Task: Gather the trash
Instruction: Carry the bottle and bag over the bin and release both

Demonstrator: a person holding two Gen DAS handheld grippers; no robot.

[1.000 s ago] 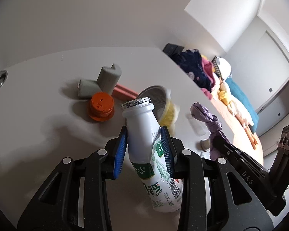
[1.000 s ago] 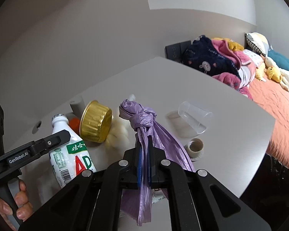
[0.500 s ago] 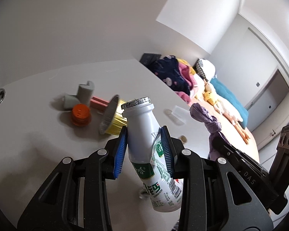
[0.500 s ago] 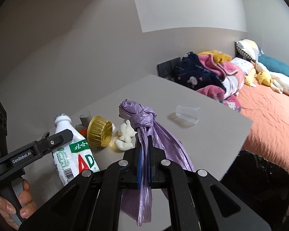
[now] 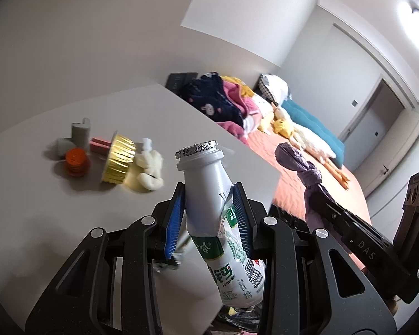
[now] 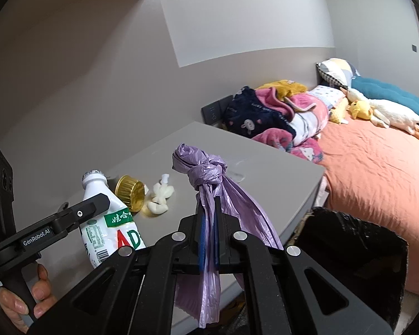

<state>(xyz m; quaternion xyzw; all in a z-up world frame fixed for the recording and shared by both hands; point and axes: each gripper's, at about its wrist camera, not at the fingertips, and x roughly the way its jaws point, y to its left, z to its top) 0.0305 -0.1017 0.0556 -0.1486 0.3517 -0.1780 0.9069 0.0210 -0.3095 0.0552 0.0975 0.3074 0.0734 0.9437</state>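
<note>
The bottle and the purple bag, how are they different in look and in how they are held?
The bottle is rigid, white plastic with a foil top and a green label; the purple bag is soft, crumpled and knotted. The left gripper clamps the bottle with its jaws apart around the body; the right gripper is pinched almost fully together on the bag below its knot. Both are lifted off the table.

A bed with an orange sheet is seen beyond the grey surface, with a heap of dark blue and pink clothes piled at its head, a checked pillow against the wall, and white and yellow plush ducks laid beside a teal cushion.
</note>
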